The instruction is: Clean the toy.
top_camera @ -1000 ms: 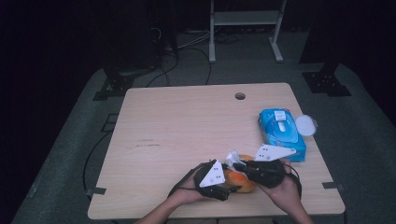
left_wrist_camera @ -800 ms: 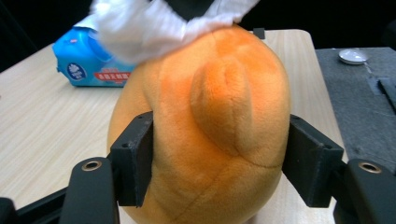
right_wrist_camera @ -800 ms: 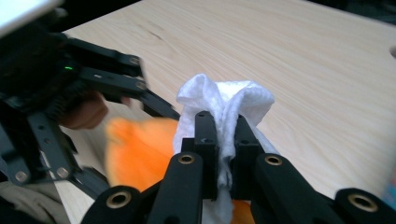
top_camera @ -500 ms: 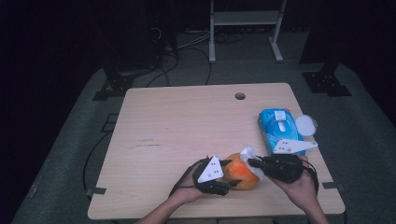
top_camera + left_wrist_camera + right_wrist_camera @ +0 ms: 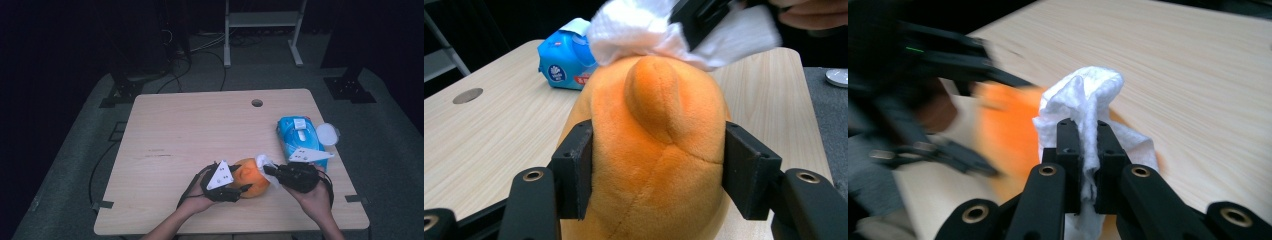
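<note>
Near the front edge of the table (image 5: 190, 125), a little right of its middle, both hands meet over an orange plush toy (image 5: 252, 177). The person's left hand (image 5: 197, 200) comes in from the front edge with the left gripper (image 5: 242, 189) lying low and pointing right across the table; its jaws have just been closing and now press on either side of the toy, as the left gripper view shows, with the plush (image 5: 659, 150) bulging between the two black pads. The right hand (image 5: 315, 197) reaches in from the front right corner, its right gripper (image 5: 267, 170) pointing left at the toy. Those jaws are clamped tight on a crumpled white wipe (image 5: 1088, 100), which lies against the top of the toy.

The toy is soft, rounded and bright orange, with a raised seam-edged lump facing the left gripper's camera. It rests on the tabletop.

The table is pale wood with a round cable hole (image 5: 257, 103) near the back edge. A blue pack of wipes (image 5: 297, 132) lies by the right edge, with a white round lid (image 5: 327, 134) just beside it. Grey carpet and dark stands surround the table.
</note>
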`<state>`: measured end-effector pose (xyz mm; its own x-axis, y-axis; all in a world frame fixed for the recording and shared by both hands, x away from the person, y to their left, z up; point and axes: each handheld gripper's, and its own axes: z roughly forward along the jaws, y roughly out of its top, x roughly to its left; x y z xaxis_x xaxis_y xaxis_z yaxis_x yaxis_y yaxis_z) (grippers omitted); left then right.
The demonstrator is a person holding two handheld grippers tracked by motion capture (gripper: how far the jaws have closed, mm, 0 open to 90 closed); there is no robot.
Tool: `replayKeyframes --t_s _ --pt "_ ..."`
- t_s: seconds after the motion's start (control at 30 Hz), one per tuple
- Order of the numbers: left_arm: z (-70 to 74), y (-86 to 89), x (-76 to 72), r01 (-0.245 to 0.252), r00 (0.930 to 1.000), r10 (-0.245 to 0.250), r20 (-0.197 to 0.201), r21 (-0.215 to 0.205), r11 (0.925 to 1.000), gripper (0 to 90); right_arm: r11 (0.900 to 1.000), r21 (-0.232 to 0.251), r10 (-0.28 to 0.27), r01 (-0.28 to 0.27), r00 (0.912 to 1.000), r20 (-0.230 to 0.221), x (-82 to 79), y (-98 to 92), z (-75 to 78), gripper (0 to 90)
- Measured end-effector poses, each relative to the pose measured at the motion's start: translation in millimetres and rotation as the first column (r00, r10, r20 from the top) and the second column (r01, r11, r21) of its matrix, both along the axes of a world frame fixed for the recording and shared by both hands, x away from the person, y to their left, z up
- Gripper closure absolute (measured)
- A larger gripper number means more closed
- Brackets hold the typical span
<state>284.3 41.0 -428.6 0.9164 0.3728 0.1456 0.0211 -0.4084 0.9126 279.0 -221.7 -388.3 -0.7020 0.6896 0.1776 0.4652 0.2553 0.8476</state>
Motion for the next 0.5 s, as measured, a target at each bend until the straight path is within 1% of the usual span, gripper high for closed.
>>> replayKeyframes --t_s 0.03,0.07,0.13,0.17,0.23,0.27,0.3,0.33,0.37,0.43,0.47,0.5 --pt "-1.0 -1.1 -0.3 0.004 1.0000 -0.004 0.000 0.005 1.0000 36.1 1.000 0.016 0.000 0.000 0.9999 -0.013 0.8 -2.5 -1.8 83.9" --pt "-1.9 -2.2 0.0 0.007 1.0000 -0.007 -0.002 0.002 1.0000 33.4 1.000 0.007 0.002 -0.002 1.0000 -0.010 0.3 -2.0 -2.3 83.9" --pt "-2.8 -1.6 3.2 0.014 0.9998 -0.014 -0.017 -0.002 0.9999 22.3 0.999 -0.039 0.000 0.000 0.9999 0.013 -2.4 3.7 -0.8 83.9" --pt "-4.0 -0.5 6.0 0.023 0.9991 -0.023 -0.035 0.000 0.9997 17.1 0.999 -0.051 0.002 -0.001 0.9998 0.022 -2.5 4.5 -0.2 83.9" --pt "-7.5 2.7 11.1 0.024 0.9985 -0.024 -0.049 0.002 0.9997 10.3 0.999 -0.043 0.007 -0.006 0.9998 0.017 -1.6 4.3 -0.1 84.0" --pt "-9.1 3.9 12.8 0.032 0.9975 -0.033 -0.063 -0.005 0.9995 10.5 1.000 -0.028 0.011 -0.011 0.9999 0.009 -1.7 4.4 -0.2 84.0" --pt "-10.0 4.5 13.7 0.036 0.9972 -0.036 -0.066 -0.009 0.9993 12.2 1.000 -0.016 0.023 -0.023 0.9997 0.008 -3.2 5.8 0.4 83.9" --pt "-10.3 4.2 13.5 0.038 0.9972 -0.038 -0.064 -0.011 0.9992 13.9 0.999 -0.008 0.049 -0.049 0.9986 0.018 -6.1 9.8 2.4 83.9" --pt "-10.3 3.4 12.7 0.040 0.9972 -0.041 -0.062 -0.011 0.9991 15.4 0.998 -0.007 0.066 -0.065 0.9976 0.024 -7.9 13.0 3.9 83.9" --pt "-9.8 2.3 9.2 0.049 0.9982 -0.049 -0.035 0.002 0.9988 22.0 0.992 0.027 0.122 -0.123 0.9922 0.025 -12.8 23.4 7.5 83.9" --pt "-9.3 2.3 6.8 0.055 0.9982 -0.055 -0.025 0.011 0.9984 27.2 0.988 0.029 0.148 -0.149 0.9885 0.030 -14.9 29.1 8.9 83.9" --pt "-8.2 3.1 5.4 0.058 0.9982 -0.058 -0.014 0.016 0.9982 31.8 0.988 0.011 0.156 -0.157 0.9869 0.040 -16.6 33.9 10.2 83.9"
